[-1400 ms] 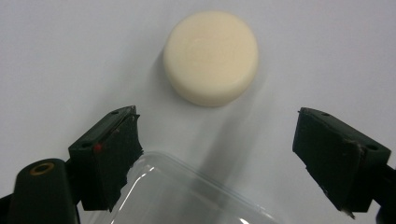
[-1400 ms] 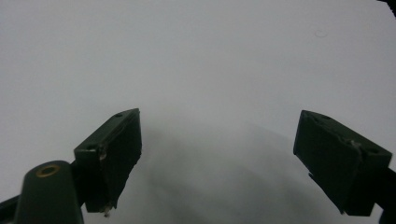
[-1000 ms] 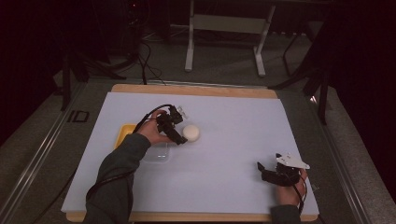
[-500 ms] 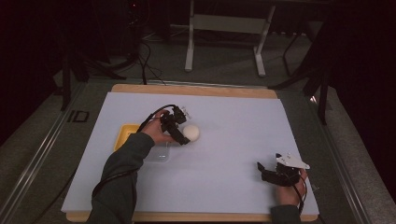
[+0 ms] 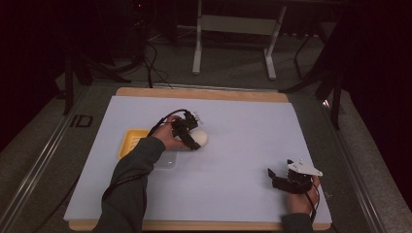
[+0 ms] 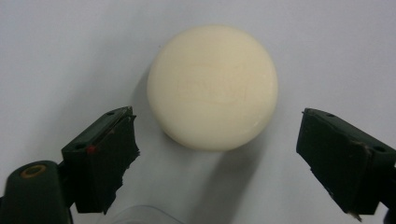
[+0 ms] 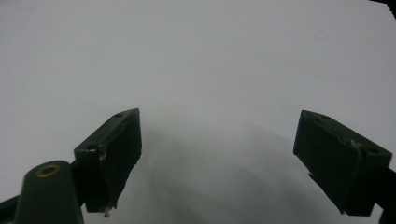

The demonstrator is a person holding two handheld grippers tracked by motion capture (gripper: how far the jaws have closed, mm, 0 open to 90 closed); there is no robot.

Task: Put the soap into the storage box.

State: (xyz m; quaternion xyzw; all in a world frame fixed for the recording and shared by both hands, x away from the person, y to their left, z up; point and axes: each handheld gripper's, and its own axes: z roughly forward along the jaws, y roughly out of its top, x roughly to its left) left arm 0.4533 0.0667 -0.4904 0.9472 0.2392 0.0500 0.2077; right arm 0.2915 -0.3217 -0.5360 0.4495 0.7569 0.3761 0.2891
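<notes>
Between the spread jaws of the left gripper (image 6: 217,158), just ahead of their tips, lay a round cream soap (image 6: 212,86), ungrasped; its embossed mark was illegible. Right gripper (image 7: 217,161) hung released over bare sheet (image 7: 210,60).

the tabletop (image 5: 243,94) is a wooden board, nearly all covered by a pale sheet (image 5: 233,194). on the sheet, left of the middle, lies a round cream soap bar (image 5: 200,138). a yellow tray (image 5: 130,141) sits nearer the left edge, with a clear plastic lid (image 5: 169,161) just toward the near edge.
</notes>
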